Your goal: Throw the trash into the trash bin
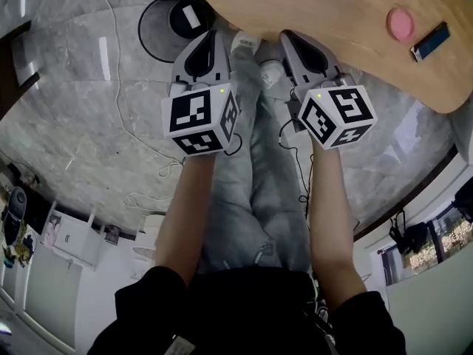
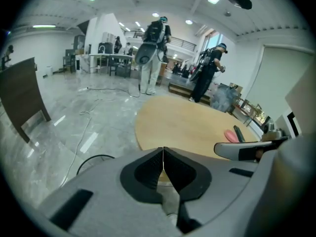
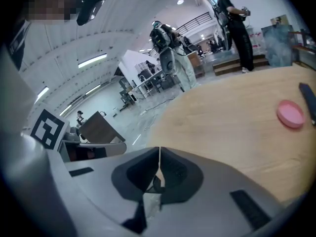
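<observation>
A black wire trash bin (image 1: 171,22) stands on the floor by the edge of the round wooden table (image 1: 318,13). On the table lie a pink disc (image 1: 401,23) and a dark blue bar (image 1: 431,41). My left gripper (image 1: 216,34) hangs just right of the bin with its jaws pressed together and nothing between them (image 2: 163,149). The right gripper (image 1: 287,35) is at the table's near edge, also shut and empty (image 3: 159,149). From the right gripper view the pink disc (image 3: 290,114) lies far to the right. The bin's rim (image 2: 94,159) shows low in the left gripper view.
The person's grey-trousered legs (image 1: 259,176) and white shoes are below the grippers. A white cable (image 1: 118,102) trails across the marble floor. A brown board (image 2: 22,100) stands at the left. Two people with backpacks (image 2: 153,48) stand beyond the table.
</observation>
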